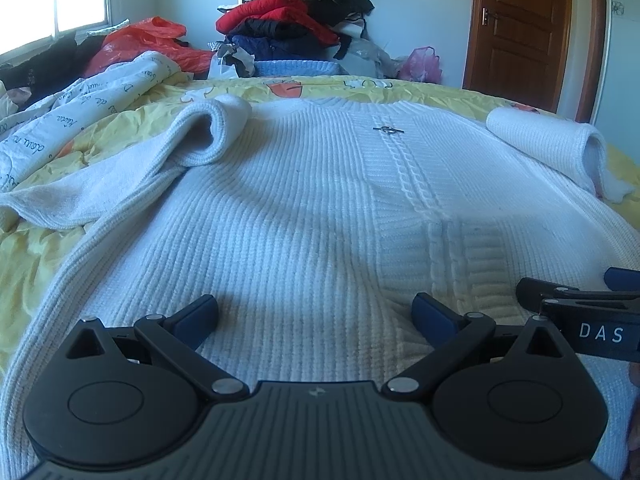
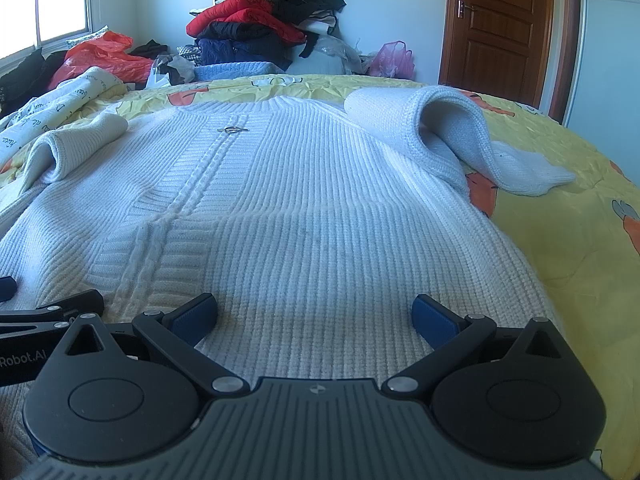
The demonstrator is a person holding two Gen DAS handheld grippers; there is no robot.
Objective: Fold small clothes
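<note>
A white ribbed knit sweater [image 1: 320,208] lies flat on the yellow bedspread, collar at the far side, a small metal clasp [image 1: 388,130] on its chest. It also shows in the right wrist view [image 2: 312,208]. Its left sleeve [image 1: 192,140] and right sleeve [image 2: 440,120] are folded in over the shoulders. My left gripper [image 1: 316,312] is open and empty, just above the sweater's near hem. My right gripper [image 2: 316,312] is open and empty beside it over the same hem, and part of it shows in the left wrist view [image 1: 580,312].
The yellow printed bedspread [image 2: 560,208] covers the bed. A white lettered quilt [image 1: 80,108] lies at the left. A pile of red, black and blue clothes [image 1: 296,20] and plastic bags [image 1: 152,40] stand at the far side. A brown door [image 1: 520,28] is at the back right.
</note>
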